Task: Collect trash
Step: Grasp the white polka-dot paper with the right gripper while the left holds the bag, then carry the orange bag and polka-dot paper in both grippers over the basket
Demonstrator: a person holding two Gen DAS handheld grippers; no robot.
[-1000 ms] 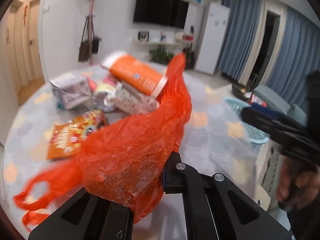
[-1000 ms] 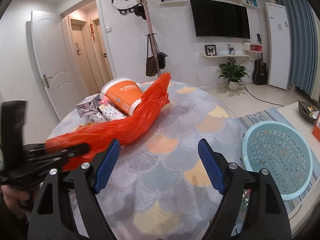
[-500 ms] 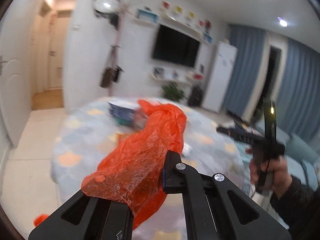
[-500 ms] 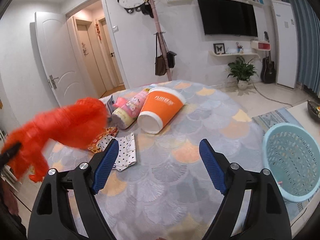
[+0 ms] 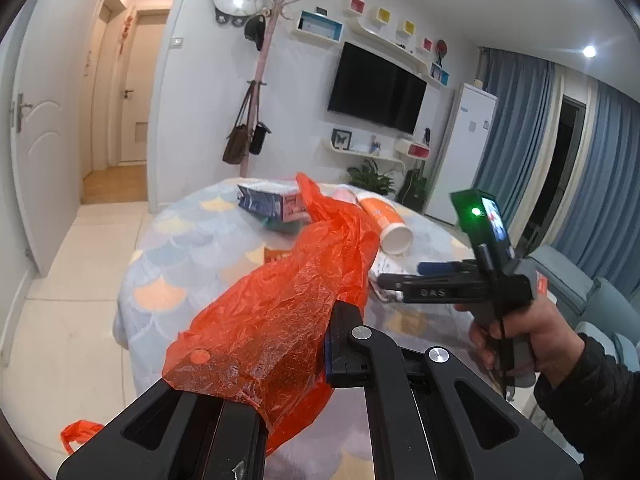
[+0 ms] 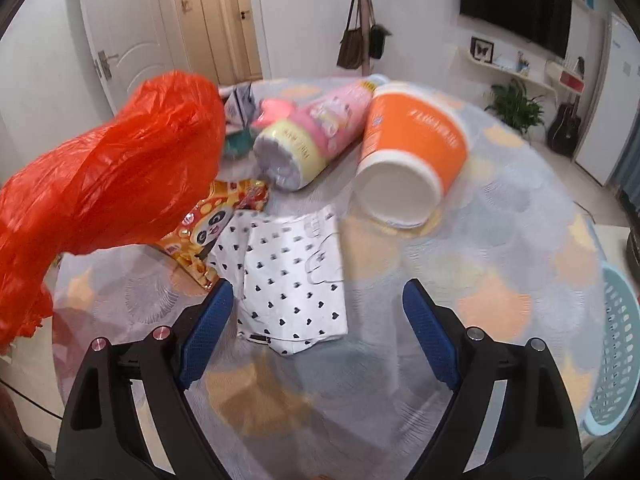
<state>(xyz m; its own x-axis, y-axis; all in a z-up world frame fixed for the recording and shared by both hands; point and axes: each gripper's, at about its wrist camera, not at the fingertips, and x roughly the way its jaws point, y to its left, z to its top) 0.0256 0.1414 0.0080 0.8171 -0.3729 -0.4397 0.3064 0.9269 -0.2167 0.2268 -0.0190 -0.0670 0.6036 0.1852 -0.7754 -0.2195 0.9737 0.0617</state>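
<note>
My left gripper (image 5: 318, 360) is shut on a crumpled orange plastic bag (image 5: 280, 304), held in the air off the round table's near-left side; the bag (image 6: 112, 176) also fills the left of the right wrist view. My right gripper (image 6: 318, 292) hangs over the table with its jaws opening and nothing pressed between the pads. A white packet with black hearts (image 6: 292, 280) lies just ahead, in line with the gap. Beyond it lie a panda snack packet (image 6: 216, 216), a pink and yellow roll pack (image 6: 304, 140) and a tipped orange paper cup (image 6: 412, 152).
The table (image 6: 500, 240) wears a grey and orange scale-pattern cloth. A printed carton (image 5: 268, 202) lies at its far side. A light blue basket (image 6: 616, 340) stands on the floor at the right. A hand (image 5: 520, 340) holds the right gripper's handle. A coat rack (image 5: 256, 100) stands behind.
The left gripper has drawn the orange bag back off the table to its left side. The right gripper has tipped down and come closer over the trash, its jaws slightly wider.
</note>
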